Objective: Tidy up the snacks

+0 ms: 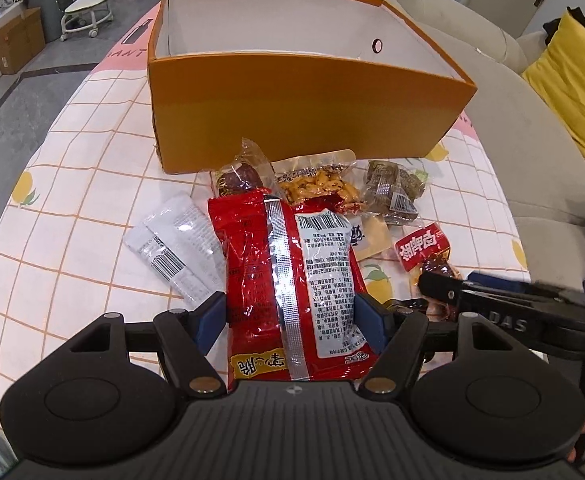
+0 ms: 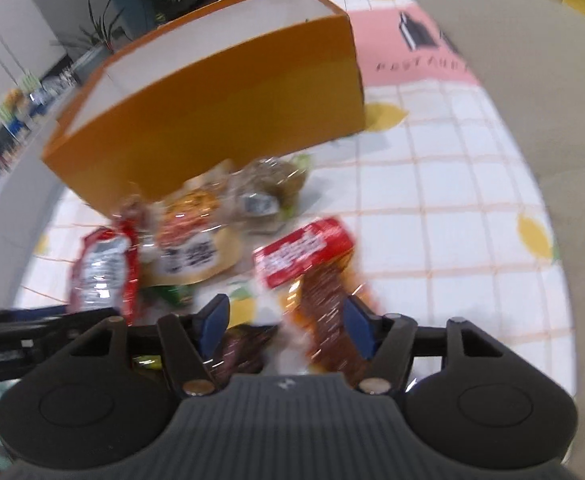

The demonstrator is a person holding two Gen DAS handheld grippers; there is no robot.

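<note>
The left gripper [image 1: 292, 316] has its blue-padded fingers [image 1: 212, 318] spread wide with the big red crinkly plastic snack bag [image 1: 292, 276] lying lengthwise between them. Both pads sit against the bag's edges, so this reads as a grip across its width, most likely taken that way because the long silver back seam runs straight up the middle and the bag points toward 12 o'clock, at the open orange cardboard box with white inner walls [image 1: 292, 112]. The box looks empty from here and stands just beyond the heap, a sensible target for a short lift.

At 3 o'clock of the left gripper, the right gripper [image 2: 286, 322] straddles the small clear packet of dark reddish pieces with a red label header [image 2: 316, 276]. Its fingers stand apart; the right-hand pad is close to the packet's edge, but the right wrist view is blurred, so I cannot say whether it touches, and it does not look pinched.

The remaining snacks lie between the grippers and the box on the white lemon-print checked tablecloth [image 1: 92, 184]: a silver-white foil sachet [image 1: 174, 240] at 10 o'clock of the red bag, and a clear pack of orange strips [image 1: 318, 186] at 12 o'clock
</note>
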